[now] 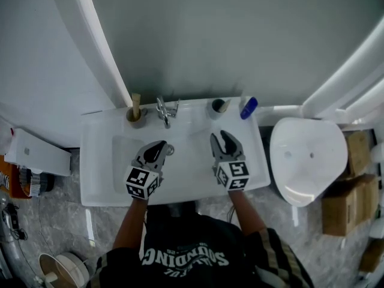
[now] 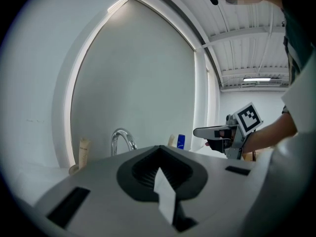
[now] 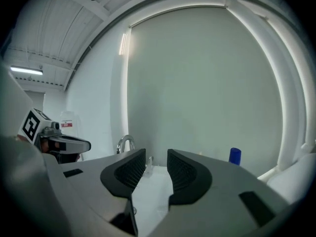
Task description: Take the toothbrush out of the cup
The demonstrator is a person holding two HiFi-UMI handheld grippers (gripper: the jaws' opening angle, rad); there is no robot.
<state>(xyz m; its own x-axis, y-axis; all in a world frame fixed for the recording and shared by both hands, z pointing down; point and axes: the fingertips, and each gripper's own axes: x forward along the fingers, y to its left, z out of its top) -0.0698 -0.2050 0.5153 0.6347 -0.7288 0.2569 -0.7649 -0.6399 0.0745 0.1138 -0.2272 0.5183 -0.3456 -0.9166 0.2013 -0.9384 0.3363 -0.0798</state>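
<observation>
Grey cup (image 1: 216, 109) with the toothbrush (image 1: 222, 105) sits just beside a blue bottle (image 1: 248, 107); the right gripper (image 1: 222, 141), fingers released and empty, could topple either reaching in; the left gripper (image 1: 159, 149) is clenched on nothing

A white washbasin (image 1: 99, 173) is standing against the wall, and its back ledge is carrying everything set down here. A left cup (image 1: 137, 119), grey, is sitting at the ledge's left end, and a chrome tap (image 1: 164, 110) is rising near the middle. A right cup (image 1: 216, 109), also grey, is standing further along, with a small blue bottle (image 1: 248, 108) just beside it near the right corner.
</observation>
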